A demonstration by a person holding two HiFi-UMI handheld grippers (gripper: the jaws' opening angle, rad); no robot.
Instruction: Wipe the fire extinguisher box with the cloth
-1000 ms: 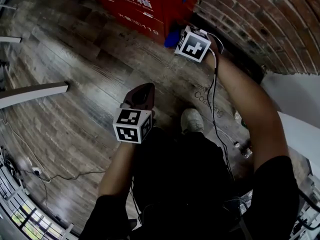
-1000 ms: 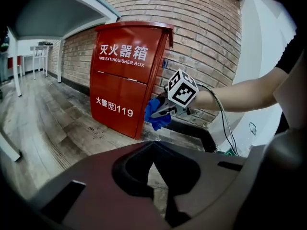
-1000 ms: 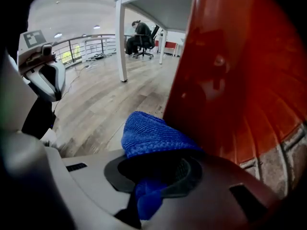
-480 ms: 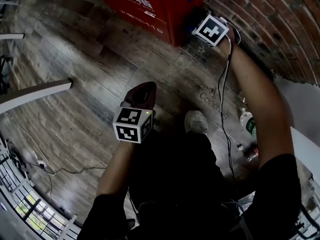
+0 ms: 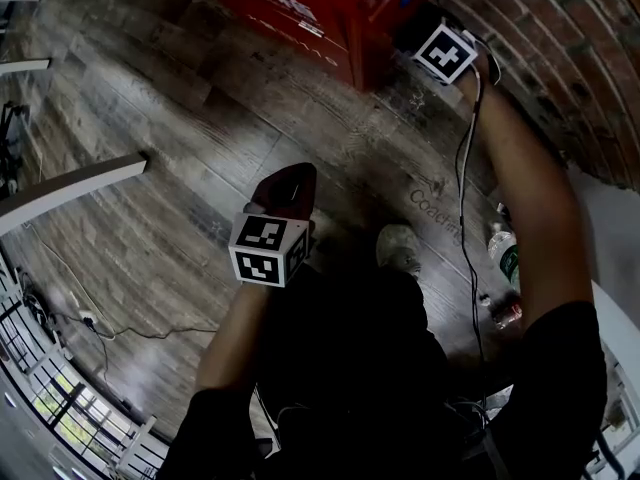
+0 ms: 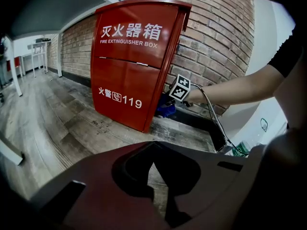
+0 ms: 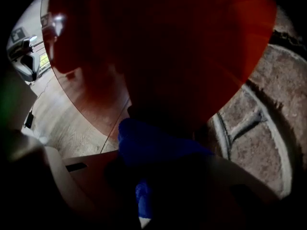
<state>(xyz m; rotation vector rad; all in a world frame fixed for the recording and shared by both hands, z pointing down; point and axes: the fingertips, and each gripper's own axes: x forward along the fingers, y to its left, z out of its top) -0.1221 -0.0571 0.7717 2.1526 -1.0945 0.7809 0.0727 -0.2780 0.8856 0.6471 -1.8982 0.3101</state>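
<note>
The red fire extinguisher box (image 6: 134, 66) stands on the wood floor against a brick wall; in the head view the box (image 5: 300, 8) is at the top. My right gripper (image 7: 158, 162) is shut on a blue cloth (image 7: 153, 143) and holds it against the box's side (image 7: 168, 47) low down, by the wall. In the left gripper view the cloth (image 6: 167, 110) shows just under the right gripper's marker cube (image 6: 180, 87). My left gripper (image 5: 285, 193) hangs over the floor well short of the box, jaws shut with nothing between them.
The brick wall (image 5: 560, 58) runs close along the box's right. A plastic bottle (image 5: 503, 253) and a can (image 5: 507, 315) lie on the floor at the right. A white bar (image 5: 70, 190) crosses the left, with a cable (image 5: 120, 328) below it. My shoe (image 5: 400, 248) is mid-floor.
My right gripper has moved with the cloth along the box's side, farther from me and nearer the wall. The left gripper has stayed where it was.
</note>
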